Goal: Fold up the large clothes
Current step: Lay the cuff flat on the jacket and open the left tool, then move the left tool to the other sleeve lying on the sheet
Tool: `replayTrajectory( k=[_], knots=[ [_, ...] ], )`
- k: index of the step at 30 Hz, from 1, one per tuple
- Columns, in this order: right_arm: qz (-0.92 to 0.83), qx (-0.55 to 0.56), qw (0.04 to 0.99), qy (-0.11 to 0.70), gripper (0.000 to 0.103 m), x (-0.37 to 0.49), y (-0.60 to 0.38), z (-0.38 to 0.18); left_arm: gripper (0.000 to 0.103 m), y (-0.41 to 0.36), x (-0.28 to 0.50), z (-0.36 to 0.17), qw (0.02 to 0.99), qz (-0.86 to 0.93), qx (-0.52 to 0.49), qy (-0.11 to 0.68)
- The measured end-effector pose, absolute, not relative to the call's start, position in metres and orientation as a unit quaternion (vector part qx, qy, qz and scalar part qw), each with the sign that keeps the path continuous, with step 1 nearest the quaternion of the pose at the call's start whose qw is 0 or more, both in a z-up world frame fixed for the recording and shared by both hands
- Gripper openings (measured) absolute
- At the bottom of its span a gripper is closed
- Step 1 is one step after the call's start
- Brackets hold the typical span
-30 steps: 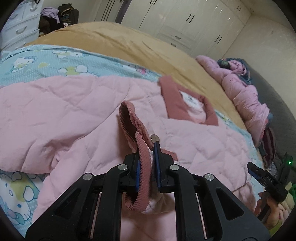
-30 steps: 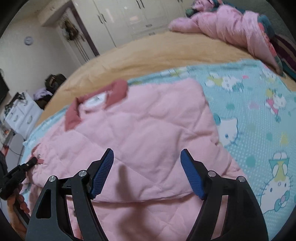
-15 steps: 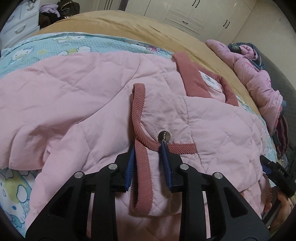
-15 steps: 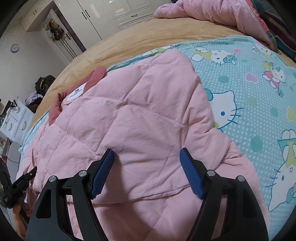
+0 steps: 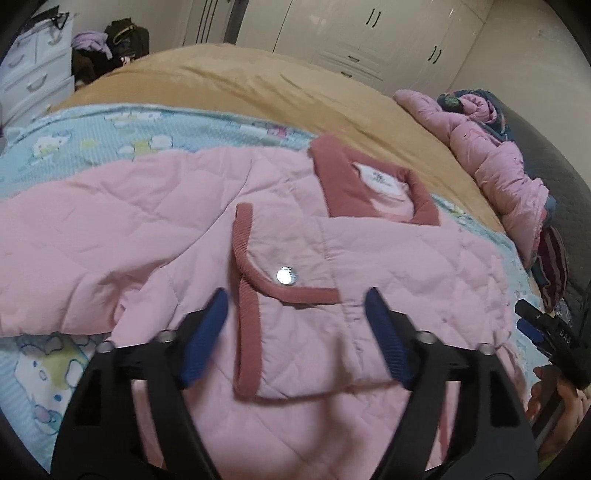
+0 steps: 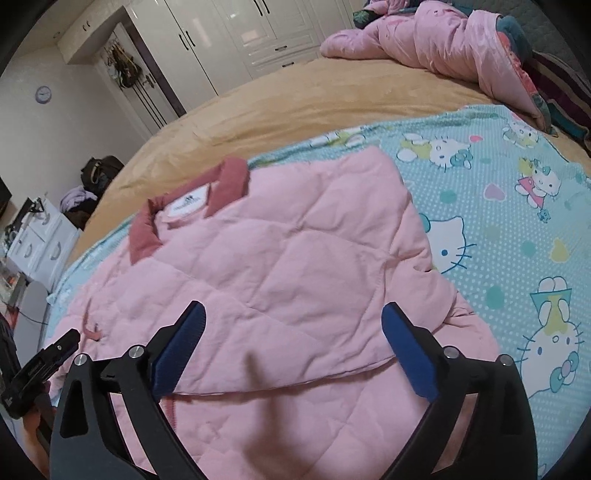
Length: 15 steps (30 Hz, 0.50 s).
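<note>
A pink quilted jacket (image 5: 388,258) with a dark rose collar (image 5: 340,177) lies spread on the bed; it also shows in the right wrist view (image 6: 295,258). Its sleeve cuff (image 5: 247,280), trimmed in rose rib with a silver snap (image 5: 287,276), lies folded across the jacket's front. My left gripper (image 5: 295,317) is open and empty, just above the cuff. My right gripper (image 6: 293,332) is open and empty above the folded right side of the jacket. Each gripper shows at the edge of the other's view, the right one (image 5: 546,332) and the left one (image 6: 40,365).
A blue cartoon-cat sheet (image 6: 517,221) covers the near part of the bed over a tan blanket (image 5: 277,85). A heap of pink puffy clothes (image 5: 495,155) lies at the bed's far right. White wardrobes (image 6: 258,33) and a white drawer unit (image 5: 33,70) stand behind.
My left gripper let go of the sleeve cuff and opened wide; the cuff now lies flat on the jacket. My right gripper stayed open and drew back a little.
</note>
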State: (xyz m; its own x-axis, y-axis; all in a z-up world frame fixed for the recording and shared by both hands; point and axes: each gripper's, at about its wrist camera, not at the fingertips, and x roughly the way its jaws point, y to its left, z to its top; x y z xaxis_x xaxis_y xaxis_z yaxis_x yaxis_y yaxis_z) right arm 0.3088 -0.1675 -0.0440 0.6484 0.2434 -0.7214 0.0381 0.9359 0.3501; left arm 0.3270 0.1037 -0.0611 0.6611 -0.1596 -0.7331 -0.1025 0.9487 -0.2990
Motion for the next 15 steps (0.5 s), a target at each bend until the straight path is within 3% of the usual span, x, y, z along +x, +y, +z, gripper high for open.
replayTrajectory(
  k=[2, 15],
  knots=[
    [0.059, 0.168, 0.896, 0.406, 0.096, 0.304, -0.168, -0.035, 0.094, 0.101, 0.326, -0.053, 0.897, -0.016, -0.160, 0.412],
    [0.095, 0.173, 0.921, 0.336, 0.098, 0.272, -0.152, 0.025, 0.094, 0.101, 0.298, -0.021, 0.908, 0.008, -0.154, 0.390]
  ],
)
